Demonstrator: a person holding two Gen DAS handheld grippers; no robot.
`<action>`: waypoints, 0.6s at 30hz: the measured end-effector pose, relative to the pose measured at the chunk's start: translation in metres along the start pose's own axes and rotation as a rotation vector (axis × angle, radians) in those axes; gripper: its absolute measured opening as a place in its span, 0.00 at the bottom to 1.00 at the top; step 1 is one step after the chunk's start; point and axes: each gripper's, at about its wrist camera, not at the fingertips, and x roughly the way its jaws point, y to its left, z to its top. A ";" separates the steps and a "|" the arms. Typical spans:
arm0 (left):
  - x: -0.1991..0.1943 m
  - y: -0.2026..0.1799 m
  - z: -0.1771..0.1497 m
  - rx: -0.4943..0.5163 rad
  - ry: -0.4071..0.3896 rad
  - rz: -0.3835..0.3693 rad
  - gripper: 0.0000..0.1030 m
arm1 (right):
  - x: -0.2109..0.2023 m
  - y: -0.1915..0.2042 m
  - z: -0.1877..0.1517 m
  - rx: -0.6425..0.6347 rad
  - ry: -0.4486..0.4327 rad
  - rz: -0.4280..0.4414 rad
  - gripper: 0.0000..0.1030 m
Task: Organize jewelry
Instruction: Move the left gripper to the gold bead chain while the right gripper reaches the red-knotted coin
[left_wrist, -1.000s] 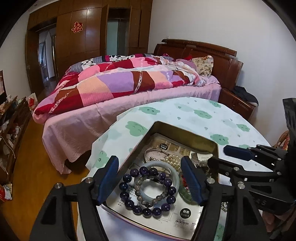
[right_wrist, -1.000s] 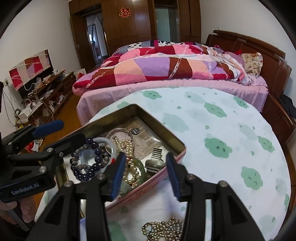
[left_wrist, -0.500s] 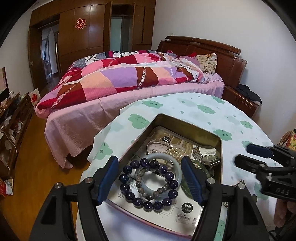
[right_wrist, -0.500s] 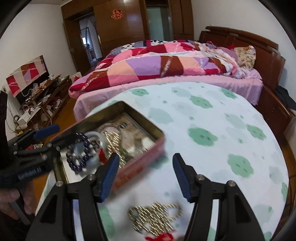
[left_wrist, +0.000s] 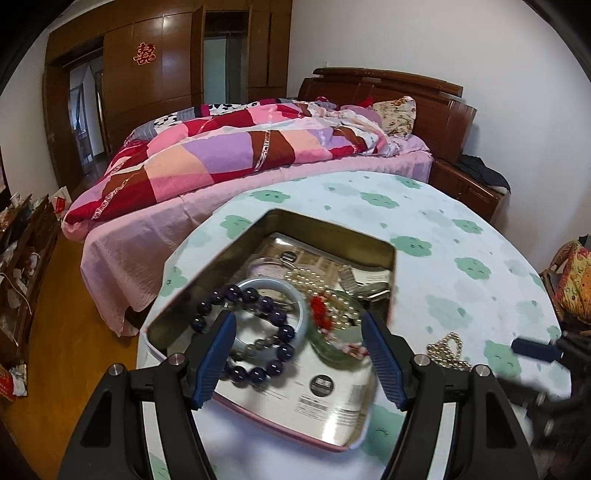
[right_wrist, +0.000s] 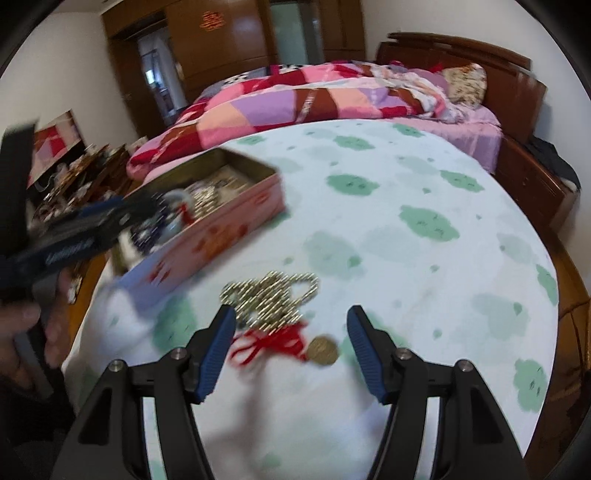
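A pink tin box (left_wrist: 334, 236) (right_wrist: 236, 229) on the table holds a dark purple bead bracelet (left_wrist: 255, 332), a pale jade bangle (left_wrist: 275, 286), pearls (left_wrist: 310, 277) and other pieces. My left gripper (left_wrist: 297, 354) is open and empty over the box's near end. A gold bead necklace (right_wrist: 275, 297) (left_wrist: 448, 350) with a red cord (right_wrist: 269, 341) and a gold medallion (right_wrist: 322, 350) lies on the cloth right of the box. My right gripper (right_wrist: 290, 345) is open and empty just above it.
The round table has a white cloth with green clouds (right_wrist: 406, 221). A bed with a patchwork quilt (left_wrist: 240, 155) stands behind it. A wooden nightstand (left_wrist: 469, 188) is at the right. Cluttered shelves (left_wrist: 22, 236) line the left wall.
My right gripper has pulled back from the box and moved right over the gold necklace, opening wider. My left gripper has drawn back slightly over the box.
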 end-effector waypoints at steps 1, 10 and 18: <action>-0.001 -0.001 0.000 0.002 -0.002 -0.003 0.69 | -0.001 0.005 -0.003 -0.020 0.000 0.011 0.63; -0.007 -0.013 -0.003 0.022 -0.006 -0.024 0.69 | 0.024 0.026 -0.016 -0.123 0.041 -0.010 0.45; -0.014 -0.032 -0.007 0.082 -0.024 -0.055 0.69 | 0.007 0.004 -0.019 -0.039 -0.010 -0.014 0.05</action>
